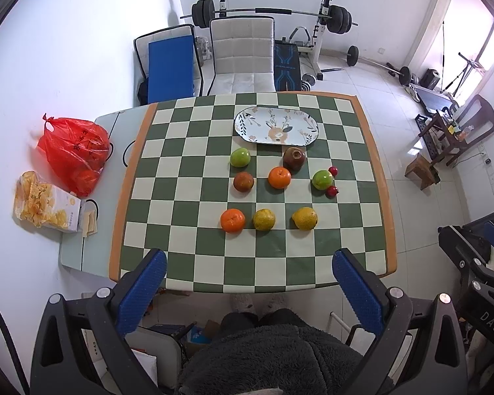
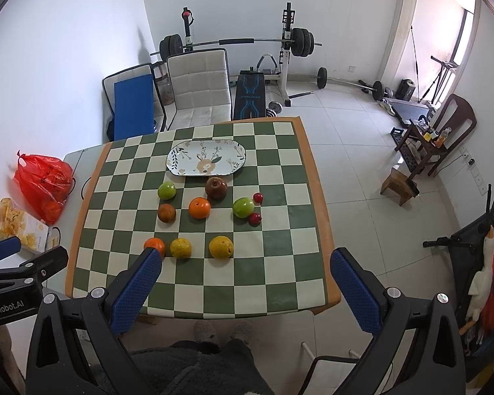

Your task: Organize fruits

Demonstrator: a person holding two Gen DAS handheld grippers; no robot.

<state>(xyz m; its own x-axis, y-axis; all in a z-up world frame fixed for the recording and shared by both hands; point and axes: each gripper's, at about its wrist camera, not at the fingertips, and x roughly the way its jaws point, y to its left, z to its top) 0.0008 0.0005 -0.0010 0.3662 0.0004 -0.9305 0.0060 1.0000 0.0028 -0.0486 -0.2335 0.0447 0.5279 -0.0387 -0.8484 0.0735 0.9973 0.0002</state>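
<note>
Ten fruits (image 1: 279, 177) lie loose on my checkered tablecloth (image 1: 181, 204), none on the oval plate (image 1: 276, 126) behind them | left gripper (image 1: 248, 271) fingers spread wide, empty, above near edge | right gripper (image 2: 245, 271) likewise released, empty

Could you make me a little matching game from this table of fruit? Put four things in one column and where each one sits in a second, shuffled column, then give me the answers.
Things:
1. oval plate
2. red plastic bag
3. two small red fruits
4. dark red-brown apple

Places:
A. right next to the right-hand green apple
B. off the checkered cloth, on the bare tabletop at the left
D. far side of the cloth, nothing on it
C. just in front of the plate, behind the middle orange

Pairs: 1-D, 2-B, 3-A, 4-C
</note>
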